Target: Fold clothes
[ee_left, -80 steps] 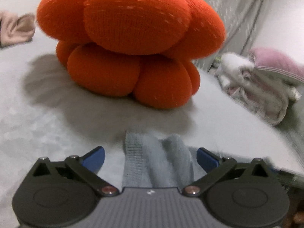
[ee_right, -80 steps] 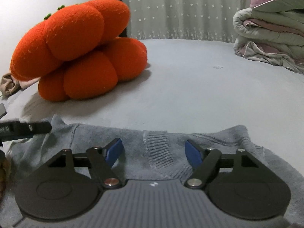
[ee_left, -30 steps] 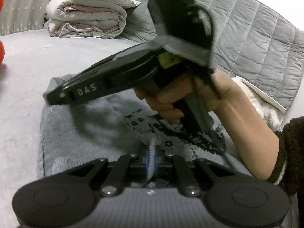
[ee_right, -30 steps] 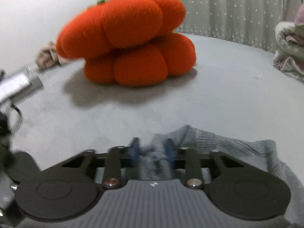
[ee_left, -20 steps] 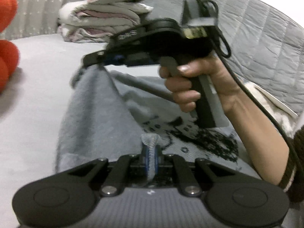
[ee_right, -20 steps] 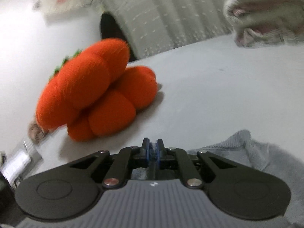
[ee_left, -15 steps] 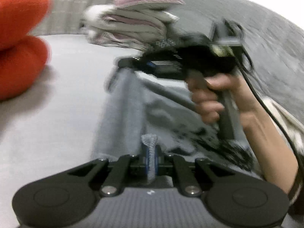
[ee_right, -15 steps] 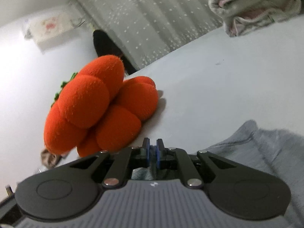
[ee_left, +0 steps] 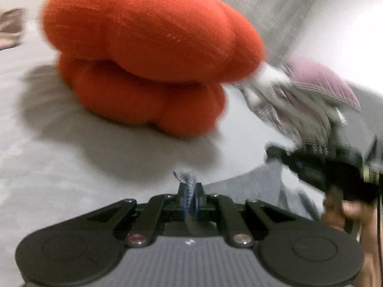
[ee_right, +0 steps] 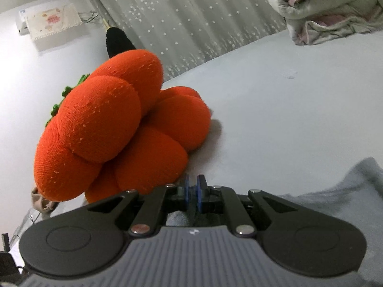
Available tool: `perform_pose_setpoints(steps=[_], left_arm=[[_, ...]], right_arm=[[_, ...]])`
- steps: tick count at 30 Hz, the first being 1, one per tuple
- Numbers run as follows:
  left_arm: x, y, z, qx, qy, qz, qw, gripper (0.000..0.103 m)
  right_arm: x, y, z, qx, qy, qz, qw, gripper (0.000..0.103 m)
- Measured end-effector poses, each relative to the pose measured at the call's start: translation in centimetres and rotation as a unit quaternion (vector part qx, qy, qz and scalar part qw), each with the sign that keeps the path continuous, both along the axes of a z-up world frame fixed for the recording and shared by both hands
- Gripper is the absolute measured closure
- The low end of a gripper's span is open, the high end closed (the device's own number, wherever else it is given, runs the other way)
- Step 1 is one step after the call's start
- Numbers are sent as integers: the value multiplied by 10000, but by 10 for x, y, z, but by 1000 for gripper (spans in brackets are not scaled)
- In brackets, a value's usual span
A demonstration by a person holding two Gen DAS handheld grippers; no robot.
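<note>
While both tools are lifting the garment off the bed, the risks are these:

Left gripper (ee_left: 190, 197): its blue fingers (ee_left: 183, 199) are pressed together on a narrow ribbed edge of the grey sweater (ee_left: 253, 189); only a small tuft is showing above them.

Right gripper (ee_right: 191, 192): its fingers are nearly together with a thin gap showing; grey knit is sitting just behind them, so it seems to be pinching the sweater, but I cannot see the contact itself.

Sweater position: it is hanging between the two grippers, with part of it lying on the near side of the bed (ee_right: 299, 100).

Risk of slipping: I am judging that the thin left-hand bite is giving way if the cloth is pulled tight, because the knit is stretchy and heavy.

Risk of collision: the orange plush cushion (ee_right: 107, 131) is sitting near the grippers, so a forward swing may be dragging the sweater against it.

Risk of uneven fold: the left view is blurred, so fast movement may be twisting the cloth.
</note>
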State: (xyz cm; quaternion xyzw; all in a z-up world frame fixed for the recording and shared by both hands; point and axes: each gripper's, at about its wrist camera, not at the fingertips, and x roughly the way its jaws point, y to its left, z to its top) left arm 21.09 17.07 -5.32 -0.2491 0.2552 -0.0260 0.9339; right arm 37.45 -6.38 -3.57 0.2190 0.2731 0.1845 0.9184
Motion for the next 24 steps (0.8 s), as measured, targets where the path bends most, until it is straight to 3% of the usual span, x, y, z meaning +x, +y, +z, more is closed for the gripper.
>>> perform_pose_setpoints(steps=[3, 7, 9, 10, 11, 12, 13, 17, 21, 24], left_arm=[[-5, 8, 1, 16, -174, 514, 9985, 97], [0, 7, -5, 513, 248, 906, 9943, 96], [0, 11, -9, 461, 434, 964, 9933, 91], [-1, 13, -9, 413, 466, 1004, 9930, 85], [-2, 14, -7, 387, 429, 1043, 9929, 79], [-4, 15, -5, 388, 358, 1080, 9927, 66], [-6, 14, -3, 403, 289, 1110, 9926, 62], [-11, 7, 5, 401, 44, 1059, 9936, 57], [-6, 4, 5, 342, -59, 802, 9962, 53], [-1, 1, 3, 596, 129, 920, 9939, 53]], right_arm=[[8, 16, -7, -250, -54, 93, 9996, 95], [16, 28, -15, -672, 21, 428, 9968, 95], [14, 19, -8, -813, -70, 402, 9959, 83], [12, 11, -3, -878, -115, 334, 9955, 78], [9, 2, 2, -911, -170, 262, 9953, 59], [6, -7, 6, -957, -221, 192, 9950, 51], [3, -15, 7, -1057, -250, 124, 9940, 47], [-8, -46, 10, -1451, -354, -121, 9887, 47], [-7, -55, 0, -1747, -181, 201, 9843, 47], [-3, -51, -6, -1992, -111, 472, 9788, 47]])
